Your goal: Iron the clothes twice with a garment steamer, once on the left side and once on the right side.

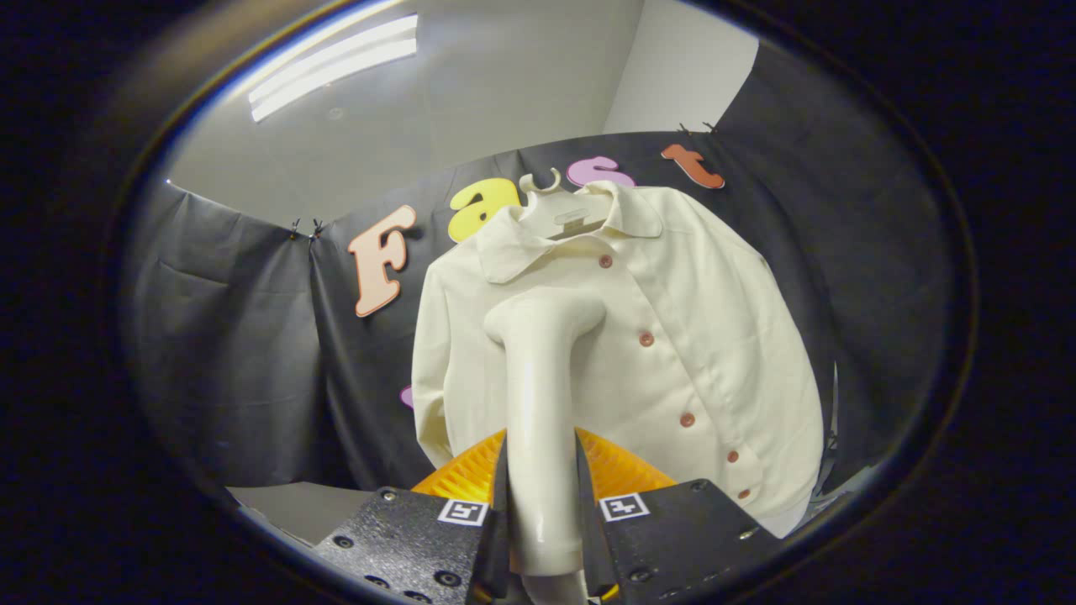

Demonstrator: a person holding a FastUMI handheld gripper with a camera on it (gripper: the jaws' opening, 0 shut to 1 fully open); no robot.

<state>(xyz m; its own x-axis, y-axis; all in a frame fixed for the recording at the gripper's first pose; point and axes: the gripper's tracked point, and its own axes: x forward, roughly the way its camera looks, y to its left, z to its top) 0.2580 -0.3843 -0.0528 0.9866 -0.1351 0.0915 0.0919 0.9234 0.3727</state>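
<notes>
A cream button-up shirt (698, 336) hangs on a pale hanger (546, 189) against the black cloth wall. My gripper (542, 504) is shut on the handle of a cream garment steamer (538, 395), both fingers pressing its sides. The steamer stands upright between the fingers, and its head (546, 315) sits in front of the shirt's left chest, just left of the row of reddish buttons (646, 339). Whether the head touches the cloth I cannot tell. The shirt's lower left part is hidden behind the steamer and fingers.
Black cloth walls (235, 353) close the booth behind and beside the shirt. A light grey surface (286, 504) lies low at the left. A ceiling light (336, 63) glows above. A dark cable or strap (832, 445) hangs right of the shirt.
</notes>
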